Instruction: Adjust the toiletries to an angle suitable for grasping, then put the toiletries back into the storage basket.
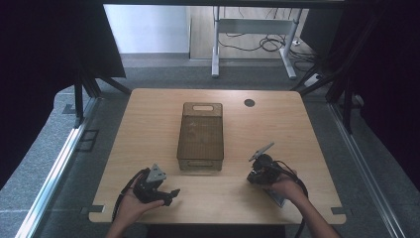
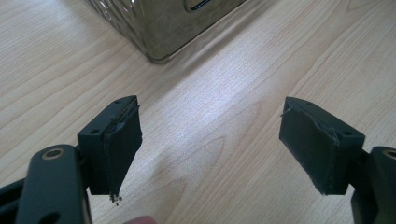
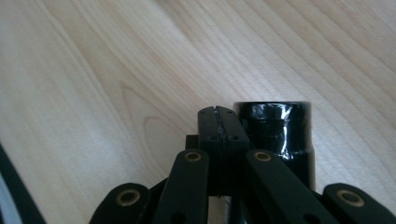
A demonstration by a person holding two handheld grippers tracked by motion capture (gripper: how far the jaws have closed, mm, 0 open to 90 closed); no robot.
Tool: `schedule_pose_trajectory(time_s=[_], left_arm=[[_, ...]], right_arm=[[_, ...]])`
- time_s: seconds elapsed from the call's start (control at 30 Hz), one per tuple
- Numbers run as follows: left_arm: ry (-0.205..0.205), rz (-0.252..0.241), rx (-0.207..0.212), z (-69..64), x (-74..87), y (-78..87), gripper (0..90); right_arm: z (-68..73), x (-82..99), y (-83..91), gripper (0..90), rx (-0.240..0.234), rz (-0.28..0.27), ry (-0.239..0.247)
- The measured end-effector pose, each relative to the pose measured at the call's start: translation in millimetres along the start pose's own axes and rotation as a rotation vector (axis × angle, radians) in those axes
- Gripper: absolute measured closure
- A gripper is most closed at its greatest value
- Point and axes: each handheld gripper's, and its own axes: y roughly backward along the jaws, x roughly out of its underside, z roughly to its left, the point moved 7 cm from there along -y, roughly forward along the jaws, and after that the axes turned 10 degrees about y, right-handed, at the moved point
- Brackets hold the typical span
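A smoky brown see-through box (image 1: 200, 136) with handle cut-outs lies lengthwise at the middle of the wooden table (image 1: 143, 129). My left gripper (image 1: 163, 191) rests in a hand near the front edge, left of the box. In the left gripper view its jaws (image 2: 210, 112) stand wide open over bare wood, with a corner of the box (image 2: 163, 23) ahead. My right gripper (image 1: 257, 171) sits at the front right, held by the other hand. Its jaws (image 3: 218, 112) are pressed together with nothing between them. A glossy black cylinder (image 3: 273, 126) stands close beside them.
A round dark cable hole (image 1: 249, 103) sits at the table's far right. A small grey flat piece (image 1: 277, 198) lies under the right hand near the front edge. Black curtains hang on both sides, and a desk frame (image 1: 215, 49) stands beyond the table.
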Motion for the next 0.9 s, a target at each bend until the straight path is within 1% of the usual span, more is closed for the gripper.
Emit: schedule_pose_trajectory(time_s=[0.1,0.13,0.17,0.2,0.27,0.43,0.47,0.57,0.63,0.67,0.7,0.73,0.77,0.83,0.9], left_arm=[[-0.002,0.005,-0.001,0.1,0.6,-1.3,21.3],[-0.002,0.005,-0.001,0.1,0.6,-1.3,21.3],[-0.004,0.004,0.003,-0.8,0.3,-1.2,21.2],[-0.004,0.004,0.003,-0.8,0.3,-1.2,21.3],[-0.005,0.002,0.004,-1.3,0.0,-0.2,21.2],[-0.001,-0.001,0.000,0.9,0.1,1.0,21.2],[0.000,-0.001,0.000,1.1,-0.1,1.3,21.2],[0.000,0.000,0.001,1.1,0.0,1.1,21.2],[0.000,0.000,0.000,1.2,0.3,0.9,21.2],[0.005,-0.002,0.000,2.0,0.5,1.6,21.2],[0.005,-0.002,0.000,2.0,0.5,1.6,21.2],[0.007,-0.003,-0.004,3.2,0.5,2.3,21.2],[0.008,-0.005,-0.006,4.0,0.3,2.9,21.2],[0.011,-0.009,-0.006,4.3,-0.6,4.5,21.2],[0.010,-0.012,-0.004,3.2,-1.2,5.0,21.2]], right_arm=[[-8.1,0.3,-1.0,89.4,0.019,-0.011,-0.025],[-8.1,0.3,-1.0,89.4,0.019,-0.011,-0.025],[-11.8,0.8,-0.5,89.4,0.025,-0.015,-0.038],[-11.8,0.8,-0.5,89.4,0.025,-0.015,-0.038],[-14.5,1.4,0.8,89.4,0.031,-0.021,-0.056],[-16.0,2.0,2.2,88.9,0.037,-0.032,-0.075],[-15.7,1.6,3.5,87.7,0.035,-0.042,-0.081],[-14.5,0.9,5.9,85.2,0.032,-0.054,-0.080],[-11.6,-0.1,10.1,80.5,0.031,-0.078,-0.069],[-8.1,-0.1,14.8,73.4,0.030,-0.105,-0.061],[-8.1,-0.1,14.8,73.4,0.030,-0.105,-0.061],[-6.8,0.3,17.6,68.3,0.038,-0.120,-0.059],[-6.0,1.3,21.0,62.8,0.057,-0.134,-0.065],[-6.1,3.4,26.1,55.2,0.077,-0.149,-0.082],[-6.7,7.5,32.9,45.7,0.098,-0.141,-0.106]])
